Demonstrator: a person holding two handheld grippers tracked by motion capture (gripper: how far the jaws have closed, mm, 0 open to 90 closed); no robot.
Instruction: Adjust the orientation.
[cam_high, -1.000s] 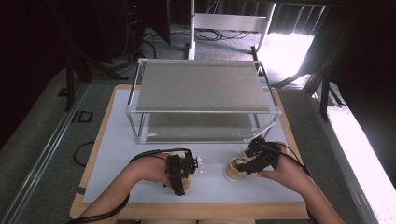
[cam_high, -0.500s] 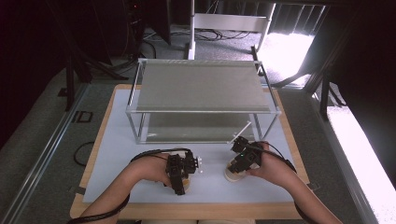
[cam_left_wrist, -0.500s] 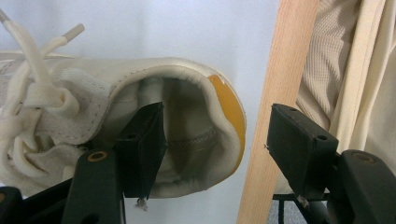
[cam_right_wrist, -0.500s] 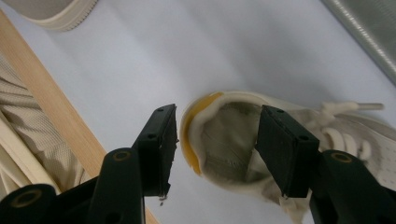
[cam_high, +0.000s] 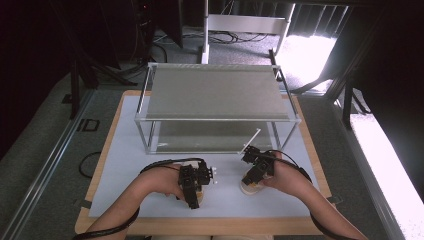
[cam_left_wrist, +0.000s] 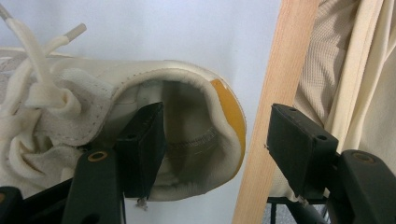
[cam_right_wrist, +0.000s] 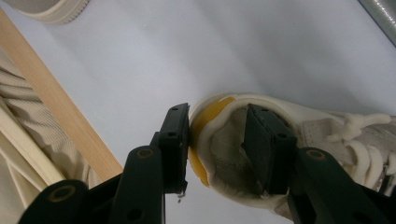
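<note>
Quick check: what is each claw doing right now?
Left claw: open, one jaw inside the left shoe, the other outside it.
Right claw: has just been closing on the heel of the right shoe.

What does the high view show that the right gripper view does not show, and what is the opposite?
High view alone: the metal two-level rack at the back of the table, and the left gripper on the other shoe.

Right gripper view alone: the right gripper straddling the heel of the cream shoe, one jaw inside the opening and one outside against the yellow heel patch; its jaws have just been closing.

Both: the white mat, the wooden table edge and that shoe.
</note>
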